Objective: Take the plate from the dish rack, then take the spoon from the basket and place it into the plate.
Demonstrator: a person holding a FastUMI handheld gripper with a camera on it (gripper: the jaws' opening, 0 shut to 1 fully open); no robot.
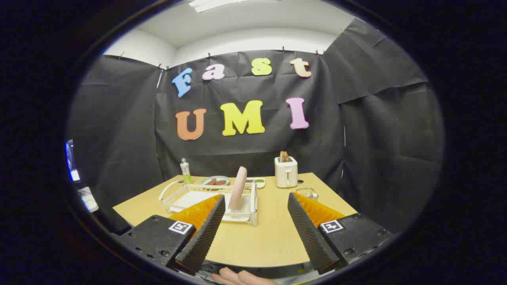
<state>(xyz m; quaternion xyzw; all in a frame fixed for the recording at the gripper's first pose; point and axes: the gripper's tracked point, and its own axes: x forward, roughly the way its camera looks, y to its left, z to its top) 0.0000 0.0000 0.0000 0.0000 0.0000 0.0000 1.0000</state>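
Note:
A pink plate stands upright, edge-on, in a white dish rack on the wooden table. The rack lies just ahead of my left finger, and the plate rises beyond that finger's tip. A narrow side compartment hangs on the rack's right end; I cannot make out what is inside it. My gripper is open wide with nothing between its fingers, held back from the rack over the table's near part.
Behind the rack stand a green bottle, a plate with sausages and a small dish. A white toaster with toast sits at the back right, with a clear glass container before it. A person's fingers show below the table edge.

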